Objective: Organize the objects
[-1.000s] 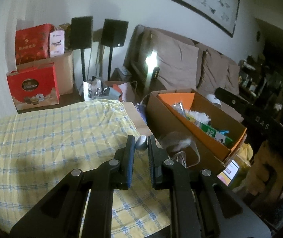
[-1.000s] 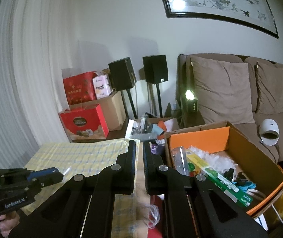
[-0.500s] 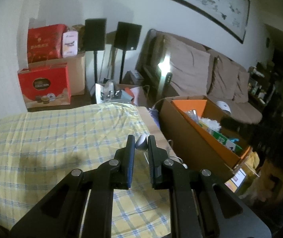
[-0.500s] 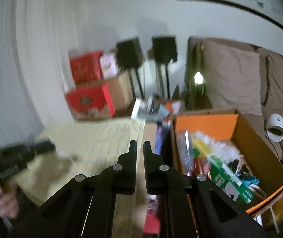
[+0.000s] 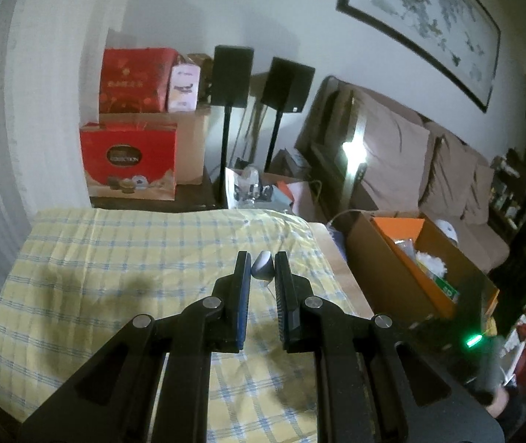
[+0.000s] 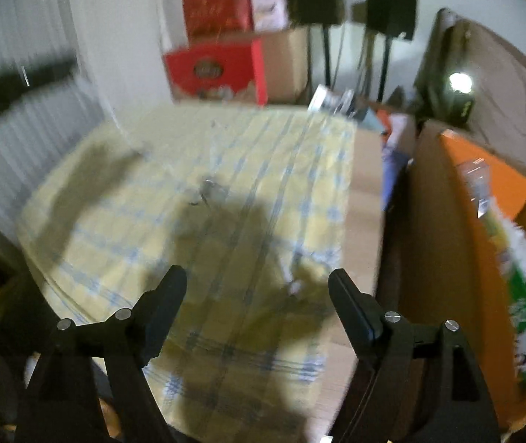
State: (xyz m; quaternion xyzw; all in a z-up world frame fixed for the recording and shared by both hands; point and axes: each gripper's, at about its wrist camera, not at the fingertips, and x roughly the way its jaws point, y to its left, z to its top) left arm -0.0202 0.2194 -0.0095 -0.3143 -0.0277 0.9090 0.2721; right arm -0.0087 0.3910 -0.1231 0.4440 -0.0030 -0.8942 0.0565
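My left gripper [image 5: 262, 256] is shut on a small grey rounded object [image 5: 263, 271], held above a table with a yellow checked cloth [image 5: 115, 258]. A thin pale strand hangs below the object. In the blurred right wrist view my right gripper [image 6: 257, 273] points down at the same cloth [image 6: 226, 221]. Its jaws are opening wide and nothing is between them. A small blurred metallic item [image 6: 207, 188] lies on the cloth ahead of it, and a small pale bit [image 6: 294, 288] lies nearer the right finger. An open cardboard box with an orange lining [image 6: 484, 192] holds several items.
The cardboard box [image 5: 384, 258] stands just past the table's right edge, before a brown sofa [image 5: 392, 140]. Red gift boxes [image 5: 130, 158] and two black speakers on stands [image 5: 233, 77] line the far wall. A bag of clutter [image 5: 252, 184] sits behind the table.
The right gripper has tipped down toward the cloth and its jaws have gone from shut to wide apart. The left gripper has swung left, still gripping the grey object.
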